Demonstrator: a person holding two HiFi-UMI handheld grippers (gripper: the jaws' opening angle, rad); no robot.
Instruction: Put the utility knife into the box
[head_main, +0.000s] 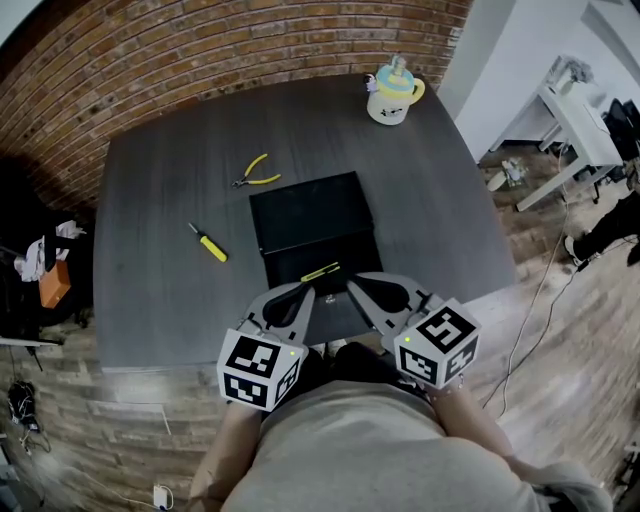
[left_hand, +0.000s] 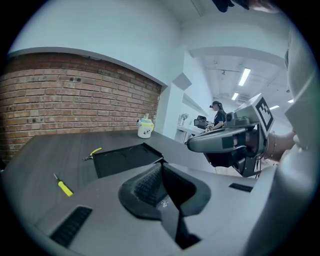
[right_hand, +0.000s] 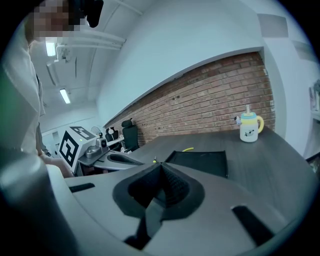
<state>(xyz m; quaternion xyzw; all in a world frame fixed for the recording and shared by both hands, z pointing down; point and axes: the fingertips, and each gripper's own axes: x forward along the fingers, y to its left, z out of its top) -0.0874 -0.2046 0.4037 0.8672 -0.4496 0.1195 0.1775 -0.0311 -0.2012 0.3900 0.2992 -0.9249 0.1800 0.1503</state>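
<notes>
To do this step well, one gripper should open its fingers wide, come down slowly over the middle of the utility knife (head_main: 320, 271), and squeeze its thin sides. The left gripper (head_main: 303, 293) and right gripper (head_main: 353, 284) both had their fingers shut together, holding nothing. The utility knife lay on the near half of the black box (head_main: 305, 210) (lid or tray, I couldn't tell), just ahead, between both sets of fingers.
</notes>
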